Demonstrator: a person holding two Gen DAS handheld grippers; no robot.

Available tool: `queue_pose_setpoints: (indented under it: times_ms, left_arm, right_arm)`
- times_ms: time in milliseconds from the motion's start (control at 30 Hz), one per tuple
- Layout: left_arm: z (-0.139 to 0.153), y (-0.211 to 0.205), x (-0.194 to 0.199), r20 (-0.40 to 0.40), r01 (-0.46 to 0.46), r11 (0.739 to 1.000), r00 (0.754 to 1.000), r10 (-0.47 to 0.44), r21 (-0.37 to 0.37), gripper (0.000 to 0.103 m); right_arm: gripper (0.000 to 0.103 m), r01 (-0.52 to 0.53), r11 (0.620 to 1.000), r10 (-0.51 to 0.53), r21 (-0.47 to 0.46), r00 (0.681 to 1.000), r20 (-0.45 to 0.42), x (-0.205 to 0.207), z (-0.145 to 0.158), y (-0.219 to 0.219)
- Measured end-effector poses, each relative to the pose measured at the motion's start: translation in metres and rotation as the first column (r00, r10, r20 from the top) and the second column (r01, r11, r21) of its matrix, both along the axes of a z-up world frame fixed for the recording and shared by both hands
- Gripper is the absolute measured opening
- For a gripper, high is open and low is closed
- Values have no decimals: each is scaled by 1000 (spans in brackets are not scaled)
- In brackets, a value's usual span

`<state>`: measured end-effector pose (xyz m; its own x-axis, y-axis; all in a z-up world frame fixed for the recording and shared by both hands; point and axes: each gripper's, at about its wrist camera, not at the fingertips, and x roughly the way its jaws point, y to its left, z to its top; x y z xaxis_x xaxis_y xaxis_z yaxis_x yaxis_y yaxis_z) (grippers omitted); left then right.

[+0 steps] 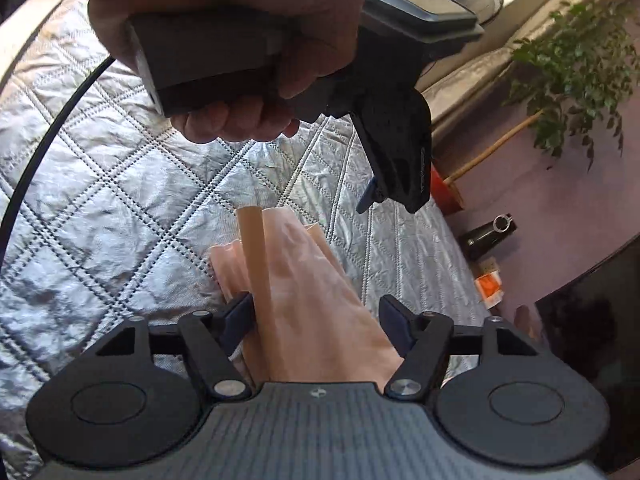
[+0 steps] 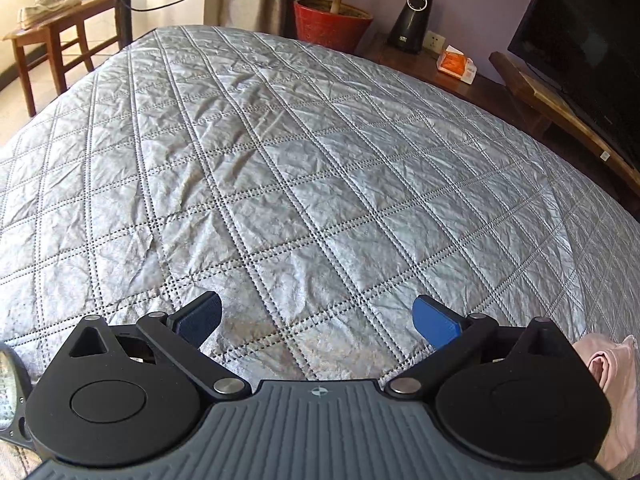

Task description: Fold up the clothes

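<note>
On my left wrist view the quilted silver bedspread [image 1: 120,208] fills the left side, and my left gripper [image 1: 318,322] hangs over it with its jaws spread wide; the peach garment [image 1: 304,300] passes between the fingers and drapes down from under the gripper body onto the quilt, but the pads are not pinched on it. Above, a hand [image 1: 240,40] holds the right gripper [image 1: 374,196] in the air, clear of the cloth. Further right stand a leafy plant [image 1: 572,68] and a black speaker [image 1: 486,236]. On my right wrist view the right gripper's jaws are released over bare quilt, with a pink fold of the garment at the far right edge.
</note>
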<state>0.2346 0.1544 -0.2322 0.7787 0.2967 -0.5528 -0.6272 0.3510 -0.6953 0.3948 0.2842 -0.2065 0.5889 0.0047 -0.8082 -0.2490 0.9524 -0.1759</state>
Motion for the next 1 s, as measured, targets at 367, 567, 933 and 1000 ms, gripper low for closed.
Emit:
queue_pose_setpoints:
  times_ms: [367, 567, 933, 1000]
  left_arm:
    - [-7, 1, -11, 32, -32, 997, 999, 35, -75, 12]
    - [40, -50, 13, -201, 173, 939, 973, -116, 296, 2]
    - [69, -221, 31, -657, 715, 51, 665, -354, 697, 2]
    - [43, -237, 29, -747, 765, -126, 557, -364, 632, 2]
  right_arm:
    - [102, -33, 999, 33, -13, 999, 7, 0, 2, 10]
    - [102, -50, 999, 50, -16, 999, 12, 2, 3, 8]
    - [102, -3, 1000, 3, -23, 1000, 15, 13, 1, -25]
    - [102, 11, 1000, -11, -24, 1000, 14, 15, 0, -33]
